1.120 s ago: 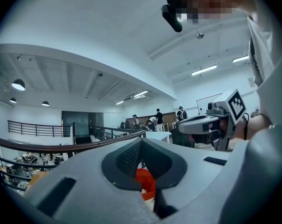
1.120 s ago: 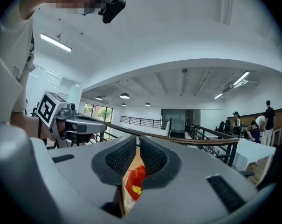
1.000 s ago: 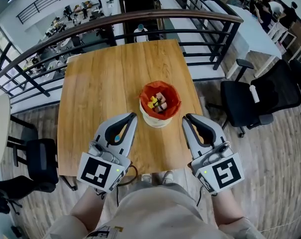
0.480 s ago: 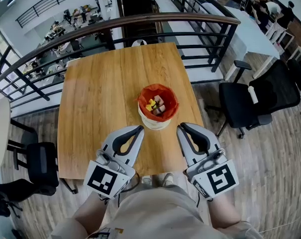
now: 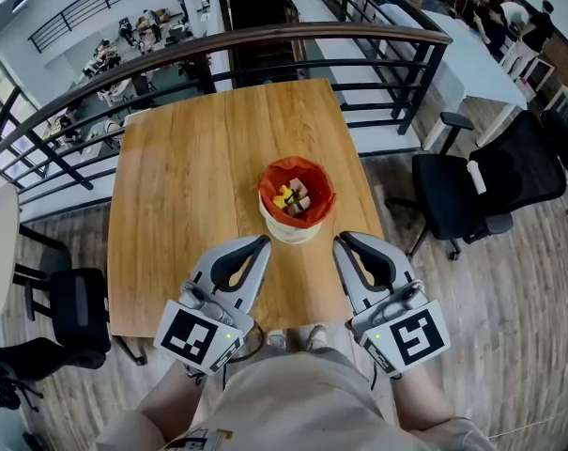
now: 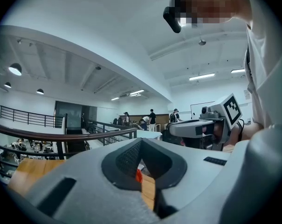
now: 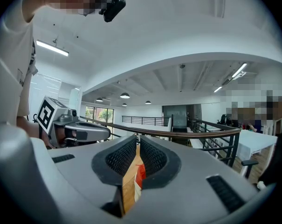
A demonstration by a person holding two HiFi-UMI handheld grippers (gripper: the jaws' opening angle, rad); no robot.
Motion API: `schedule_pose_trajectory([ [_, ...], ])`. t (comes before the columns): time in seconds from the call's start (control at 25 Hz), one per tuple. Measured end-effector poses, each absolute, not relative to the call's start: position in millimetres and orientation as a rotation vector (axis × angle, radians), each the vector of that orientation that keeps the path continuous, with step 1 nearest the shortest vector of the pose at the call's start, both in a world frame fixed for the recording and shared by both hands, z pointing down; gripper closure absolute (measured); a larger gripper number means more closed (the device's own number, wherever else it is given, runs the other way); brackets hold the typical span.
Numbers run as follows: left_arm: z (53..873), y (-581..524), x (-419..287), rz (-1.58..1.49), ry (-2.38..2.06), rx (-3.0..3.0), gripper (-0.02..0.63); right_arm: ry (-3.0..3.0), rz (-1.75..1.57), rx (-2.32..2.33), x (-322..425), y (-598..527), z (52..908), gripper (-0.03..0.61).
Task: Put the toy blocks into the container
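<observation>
A white container (image 5: 291,229) lined with a red bag stands on the wooden table (image 5: 185,177), right of its middle. Several toy blocks (image 5: 294,196), yellow, pink and dark, lie inside it. My left gripper (image 5: 263,241) hovers over the table's near edge, left of the container, jaws shut and empty. My right gripper (image 5: 340,241) mirrors it to the right, also shut and empty. Both point toward the container and touch nothing. A red sliver of the container (image 6: 138,175) shows through the left gripper (image 6: 140,143) opening. The container (image 7: 140,174) also shows between the right gripper (image 7: 137,147) jaws.
A dark railing (image 5: 265,40) runs behind the table over a drop to a lower floor. A black office chair (image 5: 481,186) stands to the right and another chair (image 5: 77,308) at the near left. The person's torso fills the bottom of the head view.
The left gripper has drawn back toward the table's near edge and shifted slightly right. The right gripper has barely moved. The container and blocks lie as before.
</observation>
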State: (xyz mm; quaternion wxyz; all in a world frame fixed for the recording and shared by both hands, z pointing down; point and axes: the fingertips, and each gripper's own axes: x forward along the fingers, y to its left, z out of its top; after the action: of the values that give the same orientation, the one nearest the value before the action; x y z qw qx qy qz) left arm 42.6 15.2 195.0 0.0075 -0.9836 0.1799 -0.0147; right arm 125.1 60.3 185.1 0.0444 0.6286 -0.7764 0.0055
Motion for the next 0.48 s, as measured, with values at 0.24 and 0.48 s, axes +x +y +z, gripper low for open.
schedule_pose_trajectory([
  [0.24,195.6,15.3,42.5,-0.055,0.562,-3.095,0.601,-2.38,0.019,1.928,124.1,59.9,185.4,0.541],
  [0.48,197.7,24.1,37.3,-0.057,0.56,-3.104,0.601,-2.381,0.027,1.923,118.3,69.0,188.5,0.541],
])
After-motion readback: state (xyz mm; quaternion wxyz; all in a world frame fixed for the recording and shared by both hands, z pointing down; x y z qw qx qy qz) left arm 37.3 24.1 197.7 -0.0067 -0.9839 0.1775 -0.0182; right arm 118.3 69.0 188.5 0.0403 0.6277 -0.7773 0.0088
